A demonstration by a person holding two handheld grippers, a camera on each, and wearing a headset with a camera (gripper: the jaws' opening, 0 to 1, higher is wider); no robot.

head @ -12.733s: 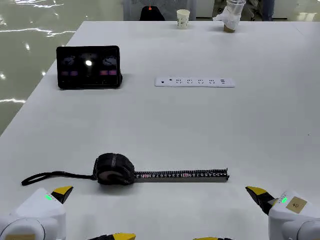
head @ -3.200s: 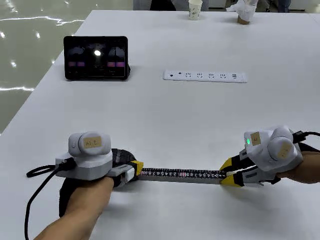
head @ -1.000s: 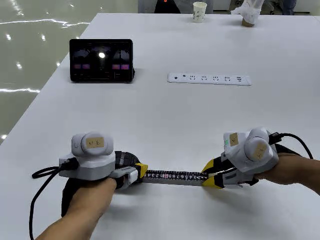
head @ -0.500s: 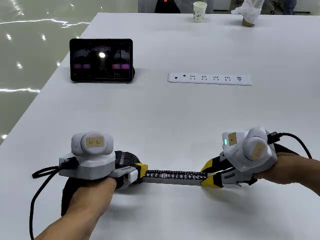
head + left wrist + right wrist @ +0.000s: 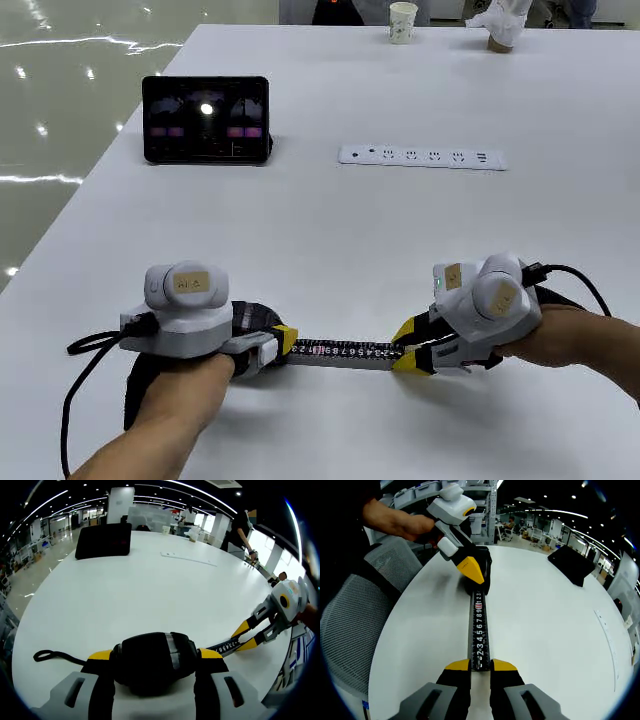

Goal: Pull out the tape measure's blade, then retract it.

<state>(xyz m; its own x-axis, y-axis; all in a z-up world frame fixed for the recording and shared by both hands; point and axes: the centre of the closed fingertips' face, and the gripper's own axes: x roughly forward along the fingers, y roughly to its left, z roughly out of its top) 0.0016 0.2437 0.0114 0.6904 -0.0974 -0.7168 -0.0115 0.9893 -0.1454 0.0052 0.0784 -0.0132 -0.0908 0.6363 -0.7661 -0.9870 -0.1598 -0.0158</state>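
Left gripper is clamped across the tape measure case, one yellow-tipped jaw on each side of the black body. The case sits on the white table, near the front edge and left of centre. A wrist strap trails off the case on the side away from the blade and lies flat on the tabletop. The blade is part-way out, flat on the table with the numbers up, running straight from the case mouth to the right gripper. The right gripper's jaws are pinched nearly together on the blade's free end, with the tip held between them. Both grippers are low at table height, each in one of the person's hands and facing the other along the blade line. A black cable hangs off the left unit. Further back, well apart from the work: a tablet standing upright at far left with its screen lit, a white power strip lying flat to the right of it, and a paper cup at the far edge. A grey mesh chair sits just beside the near table edge.
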